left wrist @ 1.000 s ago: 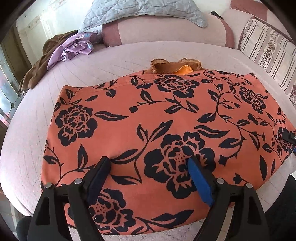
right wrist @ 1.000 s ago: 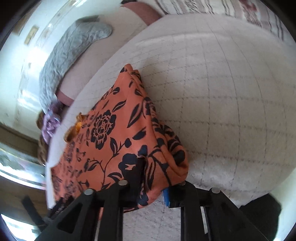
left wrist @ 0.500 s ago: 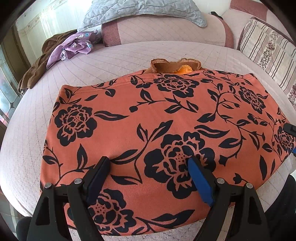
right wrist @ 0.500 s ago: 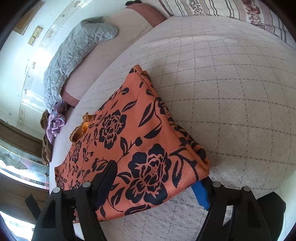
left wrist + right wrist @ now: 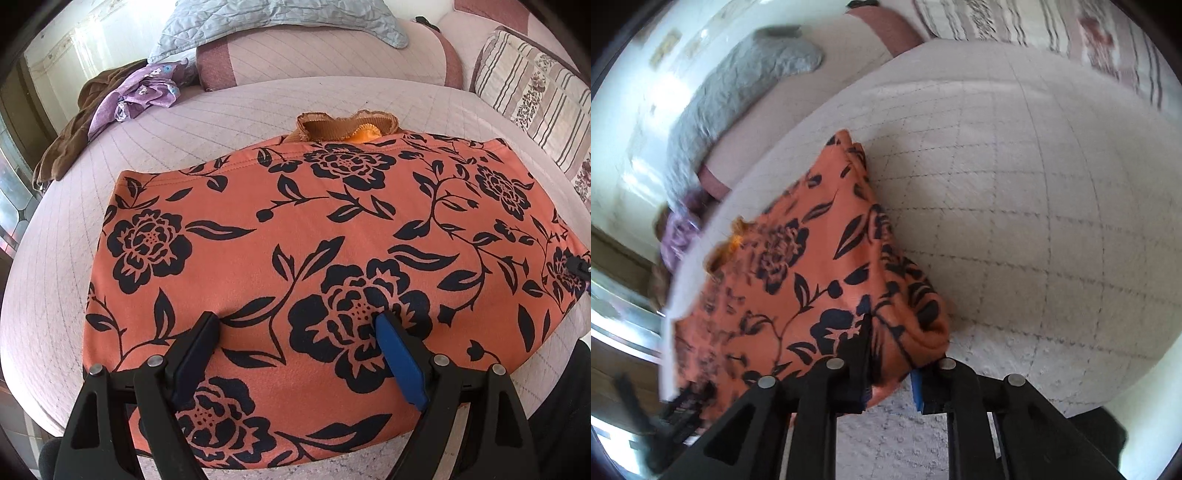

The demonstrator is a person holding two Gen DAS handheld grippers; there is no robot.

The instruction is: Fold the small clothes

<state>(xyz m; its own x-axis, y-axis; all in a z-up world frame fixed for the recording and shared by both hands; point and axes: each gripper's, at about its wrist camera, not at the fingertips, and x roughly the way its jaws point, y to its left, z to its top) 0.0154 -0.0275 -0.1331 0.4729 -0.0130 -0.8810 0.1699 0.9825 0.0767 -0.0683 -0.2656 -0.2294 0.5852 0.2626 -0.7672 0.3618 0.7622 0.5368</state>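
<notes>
A brown and purple heap of clothes [image 5: 110, 110] lies at the bed's [image 5: 229, 110] left edge. The orange flowered garment [image 5: 295, 236] lies spread flat mid-bed. The left claw [image 5: 295, 325] rests on it, spread wide. The right claw [image 5: 890, 354] pinches its folded right corner.

Quilted pink bed [image 5: 258, 107] w/ striped pillow [image 5: 535, 96], grey quilt [image 5: 280, 18], bright window [image 5: 14, 177] left.
</notes>
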